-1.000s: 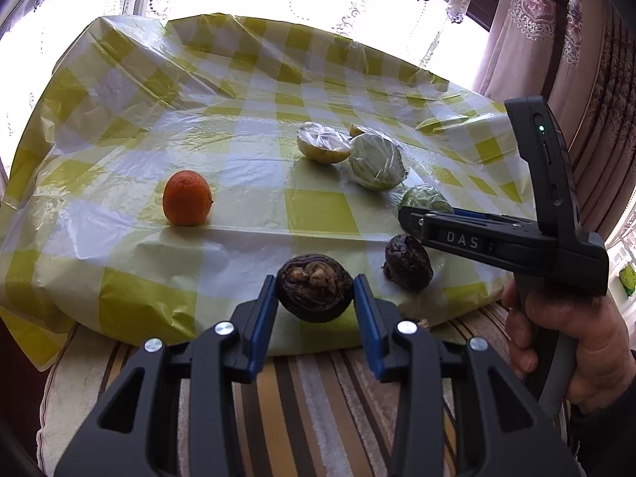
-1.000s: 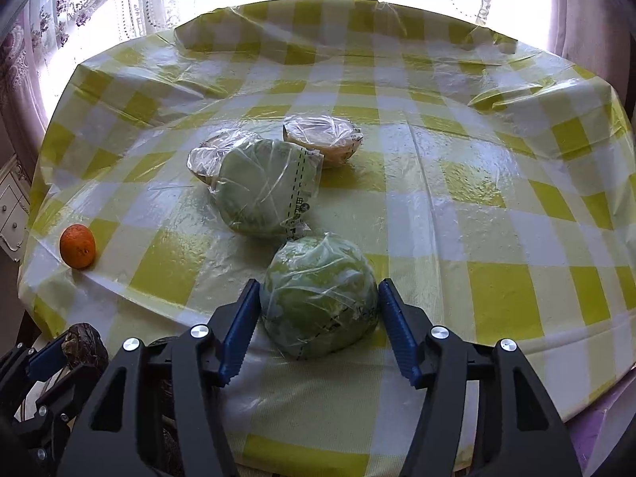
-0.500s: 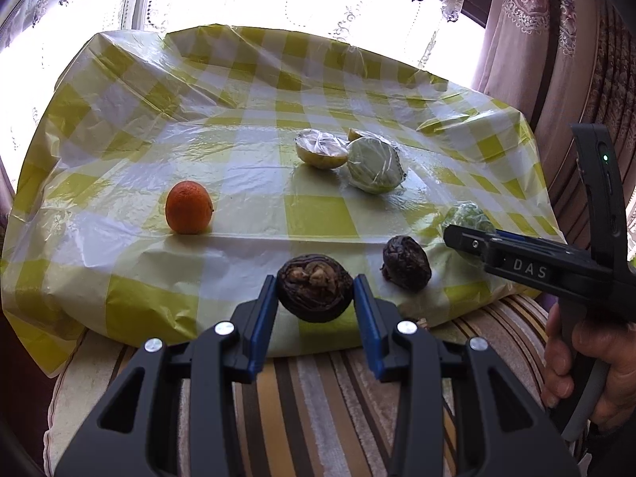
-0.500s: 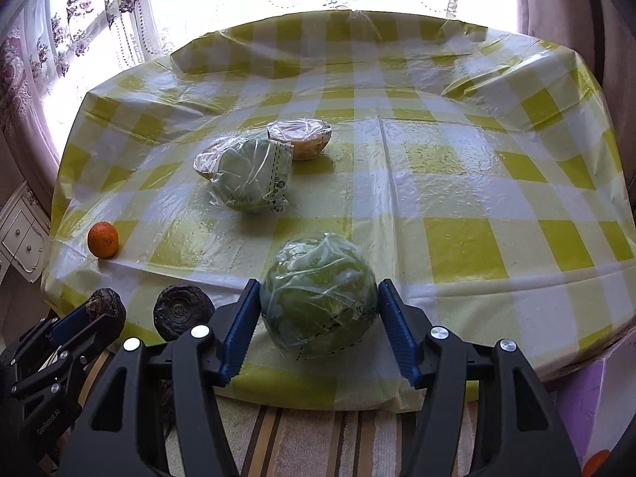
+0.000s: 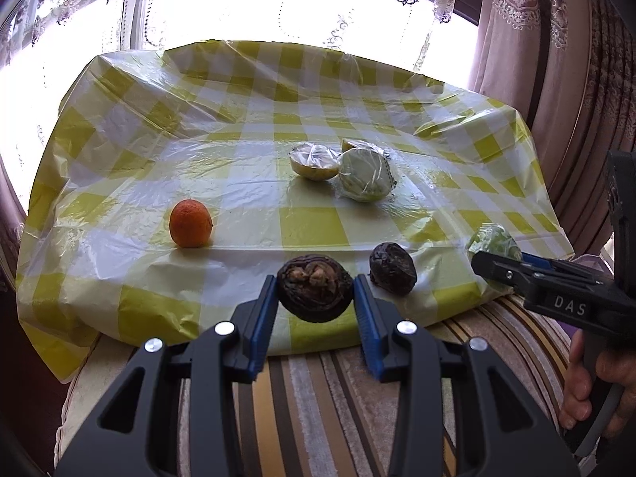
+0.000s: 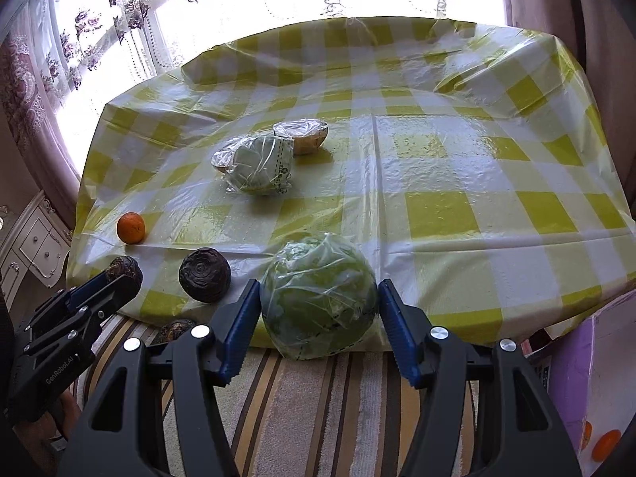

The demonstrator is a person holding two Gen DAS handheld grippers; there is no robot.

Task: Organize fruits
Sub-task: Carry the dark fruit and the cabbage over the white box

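Observation:
My left gripper [image 5: 314, 296] is shut on a dark wrinkled fruit [image 5: 314, 292] and holds it just off the table's near edge. My right gripper [image 6: 318, 304] is shut on a plastic-wrapped green cabbage [image 6: 318, 298], also at the near edge; it shows at the right of the left wrist view [image 5: 493, 240]. A second dark wrinkled fruit [image 5: 392, 268] lies on the checked cloth near the edge. An orange [image 5: 190, 223] sits to the left. A wrapped pale green fruit [image 5: 363, 175] and wrapped halved fruits [image 5: 314, 161] lie mid-table.
The table carries a yellow-and-white checked plastic cloth [image 5: 302, 222]. A striped cushion or rug [image 5: 318, 397] lies below the near edge. Curtains and a bright window stand behind. A purple box [image 6: 588, 365] with an orange [image 6: 606, 443] by it is at lower right.
Both grippers have drawn back from the table with their loads; the table looks farther away and more of the striped surface shows. The right gripper has dropped lower in the left view.

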